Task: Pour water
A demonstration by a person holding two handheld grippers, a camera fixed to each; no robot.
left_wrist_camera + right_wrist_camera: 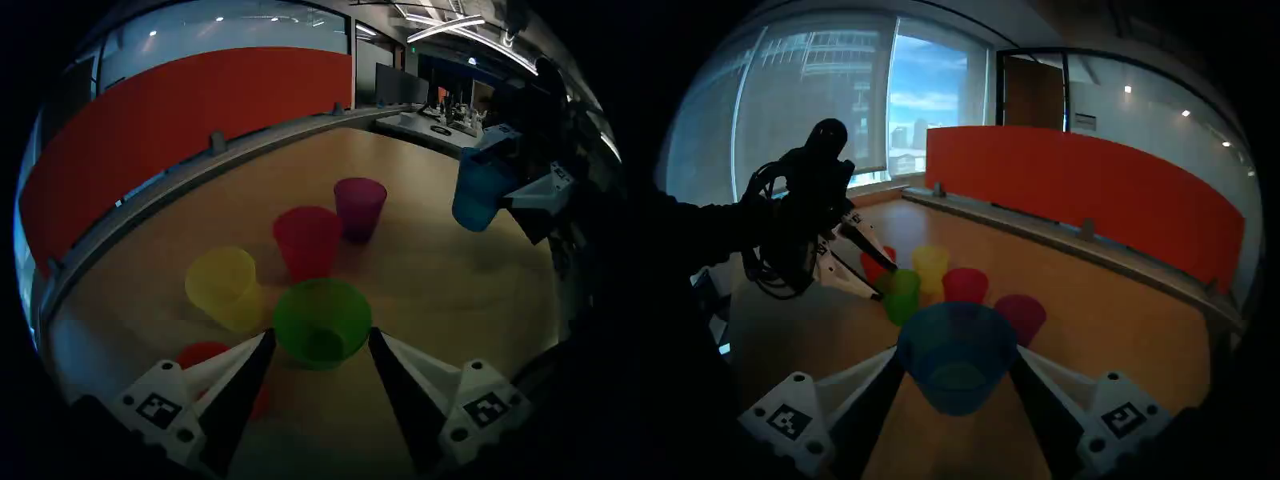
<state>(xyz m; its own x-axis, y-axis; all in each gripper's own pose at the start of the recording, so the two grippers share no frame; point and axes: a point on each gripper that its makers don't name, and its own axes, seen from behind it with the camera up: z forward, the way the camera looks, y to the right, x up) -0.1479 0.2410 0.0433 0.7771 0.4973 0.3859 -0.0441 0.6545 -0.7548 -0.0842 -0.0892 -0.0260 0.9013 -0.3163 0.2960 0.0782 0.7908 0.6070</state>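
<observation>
Each gripper clamped on a cup
Right gripper (957, 352) holds the blue cup (478, 192) lifted clear of the table (448, 280); left gripper (322, 340), low, grips the green cup (322, 320) by its sides, with yellow cup (224, 284), red cup (308, 240) and purple cup (360, 206) crowded just beyond it

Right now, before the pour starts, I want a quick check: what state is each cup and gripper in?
blue cup: gripped by right gripper, held aloft, upright
green cup: gripped by left gripper, upright
yellow cup: standing free, upright
red cup: standing free, upright
purple cup: standing free, upright
orange cup: partly hidden behind left gripper's finger
</observation>
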